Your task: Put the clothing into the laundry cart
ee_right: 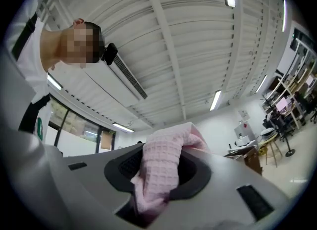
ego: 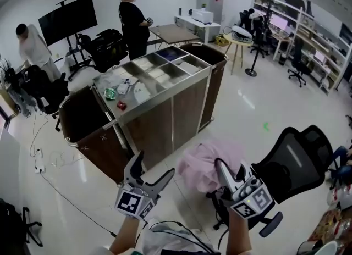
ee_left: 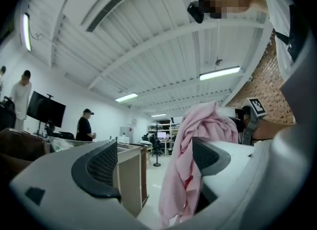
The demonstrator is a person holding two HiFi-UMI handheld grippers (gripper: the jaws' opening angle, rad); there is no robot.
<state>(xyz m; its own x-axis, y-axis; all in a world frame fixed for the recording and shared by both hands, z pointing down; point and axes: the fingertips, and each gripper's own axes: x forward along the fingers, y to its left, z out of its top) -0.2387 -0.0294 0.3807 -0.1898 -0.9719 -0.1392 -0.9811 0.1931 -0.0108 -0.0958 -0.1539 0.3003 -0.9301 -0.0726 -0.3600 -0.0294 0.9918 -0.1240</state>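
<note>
Clamping a crumpled pink waffle-weave garment (ee_right: pixel 161 167) between its dark ribbed pads, the right hand-held gripper (ee_right: pixel 159 173) has its jaws pressed together on the fabric, which bunches above them and trails below. In the head view this right hand-held gripper (ego: pixel 224 169) holds the garment (ego: pixel 206 166) up in the air above the glossy white floor (ego: pixel 247 105), well apart from the long brown wood-panelled laundry cart with steel top trays (ego: pixel 187 108), which stands at 11 o'clock from it. The left hand-held gripper (ego: pixel 155 166) is at 9 o'clock from the garment, released, with its jaws spread and nothing between the pads. In its own view the left hand-held gripper (ee_left: pixel 148 167) shows the pink cloth (ee_left: pixel 190 169) hanging beyond its right jaw. A black mesh office chair (ego: pixel 300 163) sits at 3 o'clock from the right hand-held gripper.
</note>
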